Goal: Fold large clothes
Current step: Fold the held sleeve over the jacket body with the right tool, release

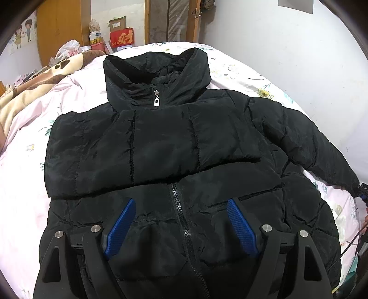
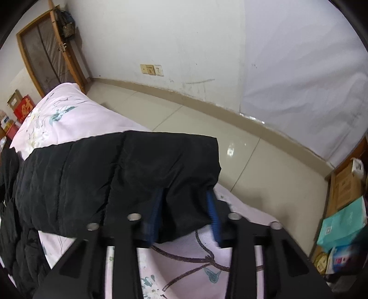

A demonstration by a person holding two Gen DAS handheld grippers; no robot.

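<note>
While the left gripper (image 1: 180,226) is hovering low over the hem end of the black puffer jacket (image 1: 161,147), its blue-padded fingers (image 1: 120,228) are standing spread wide apart with nothing between them, one on each side of the zipper (image 1: 181,220). Beyond them, one sleeve is lying folded across the chest as a quilted band, and past that the stand-up collar (image 1: 156,71) is sitting closed with a silver zipper pull (image 1: 156,98) hanging at its front. The jacket is lying front-up on a bed covered by a pale pink floral sheet (image 1: 30,165). Its other sleeve (image 1: 310,142) is stretching out toward the edge of the bed, where the cuff is meeting the tip of the right gripper at the rim of the left wrist view.

Seen from the right wrist camera, the right gripper (image 2: 184,216) is clamping that sleeve's cuff (image 2: 186,191) between its blue fingers (image 2: 212,214), the fabric bunching between them above the sheet. Farther off, a brown and cream blanket (image 1: 27,87) is lying at the far side of the bed, and a red box (image 1: 122,38) is sitting beside a wooden door (image 1: 172,20).
</note>
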